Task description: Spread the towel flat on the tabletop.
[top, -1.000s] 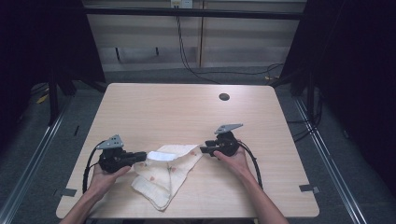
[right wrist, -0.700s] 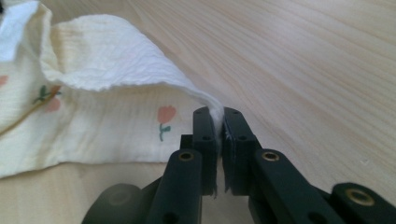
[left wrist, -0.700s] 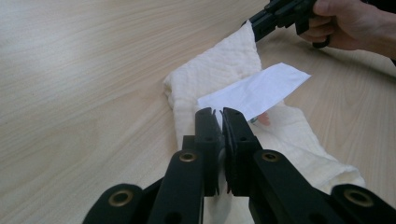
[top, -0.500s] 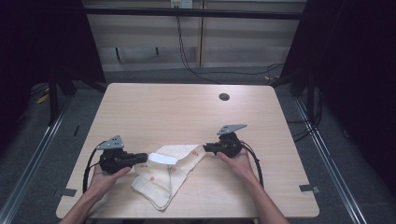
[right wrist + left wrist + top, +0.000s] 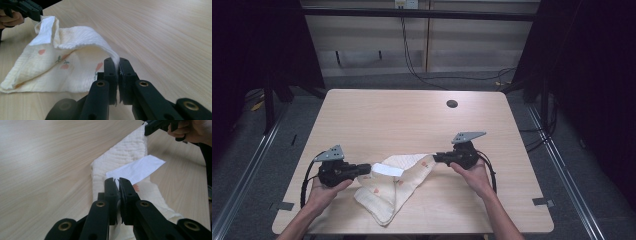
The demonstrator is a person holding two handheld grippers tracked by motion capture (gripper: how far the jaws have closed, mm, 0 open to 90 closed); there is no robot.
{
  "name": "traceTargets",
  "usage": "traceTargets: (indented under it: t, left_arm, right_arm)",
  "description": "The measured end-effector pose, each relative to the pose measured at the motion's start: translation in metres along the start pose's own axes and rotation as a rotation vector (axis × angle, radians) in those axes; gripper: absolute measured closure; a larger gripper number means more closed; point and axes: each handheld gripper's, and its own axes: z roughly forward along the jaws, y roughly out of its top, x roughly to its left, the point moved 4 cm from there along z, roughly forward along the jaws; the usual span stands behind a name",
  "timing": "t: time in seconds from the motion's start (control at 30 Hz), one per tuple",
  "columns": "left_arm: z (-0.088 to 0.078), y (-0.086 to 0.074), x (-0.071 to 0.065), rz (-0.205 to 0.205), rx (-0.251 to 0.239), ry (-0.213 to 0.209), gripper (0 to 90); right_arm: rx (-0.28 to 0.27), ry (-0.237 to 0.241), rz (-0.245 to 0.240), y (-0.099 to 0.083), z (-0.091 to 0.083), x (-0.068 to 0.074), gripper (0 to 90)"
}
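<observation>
The cream cloth (image 5: 394,182) lies low in the frame's centre, its white label (image 5: 387,170) pinched by the left gripper (image 5: 368,169). The right gripper (image 5: 435,158) has just clamped its right corner. The table (image 5: 412,120) carries a dark hole (image 5: 452,104) upper right, well apart.

My cloth (image 5: 399,175) is pale cream, crinkle-textured, printed with small coral-red flowers on thin green stems. Its sewn-in label (image 5: 387,170), on the side towards my left gripper (image 5: 368,168), is plain white. Both my left gripper and my right gripper (image 5: 437,158) are matt black with brass-coloured rivets. Under the cloth, the table (image 5: 402,120) is light wood grain.
</observation>
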Motion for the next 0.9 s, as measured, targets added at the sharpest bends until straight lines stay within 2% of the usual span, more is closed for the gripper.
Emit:
traceTargets:
  t: [0.07,0.23,0.33,0.47,0.53,0.6,0.7,0.73,0.8,0.9]
  left_arm:
    - [-0.001,0.003,-0.003,0.016,-0.004,0.001,85.9]
    - [-0.004,0.017,-0.011,0.028,-0.058,-0.012,86.0]
    - [-0.006,0.022,-0.013,0.035,-0.08,0.002,86.0]
    - [-0.013,0.028,-0.018,0.046,-0.095,-0.021,86.0]
    - [-0.014,0.03,-0.019,0.06,-0.094,-0.016,86.1]
    - [-0.014,0.032,-0.02,0.054,-0.101,-0.021,86.1]
    - [-0.013,0.037,-0.022,0.061,-0.095,-0.015,86.0]
    - [-0.013,0.04,-0.023,0.07,-0.095,-0.018,86.0]
    - [-0.012,0.047,-0.026,0.074,-0.103,-0.031,86.0]
    - [-0.013,0.056,-0.026,0.095,-0.104,-0.019,86.0]
  right_arm:
    - [-0.005,0.008,-0.008,0.002,-0.004,0.002,86.0]
    - [-0.02,0.011,-0.017,0.01,-0.014,0.008,85.9]
    - [-0.037,0.006,-0.022,0.016,-0.023,0.013,85.9]
    - [-0.063,0.001,-0.043,0.022,-0.036,0.021,85.9]
    - [-0.065,-0.003,-0.059,0.025,-0.041,0.024,85.8]
    - [-0.078,-0.009,-0.062,0.029,-0.048,0.026,85.8]
    - [-0.096,-0.02,-0.063,0.034,-0.058,0.026,85.9]
    - [-0.09,-0.018,-0.065,0.034,-0.061,0.026,86.0]
    - [-0.067,-0.047,-0.073,0.036,-0.067,0.024,86.1]
    - [-0.098,-0.047,-0.067,0.043,-0.08,0.022,86.2]
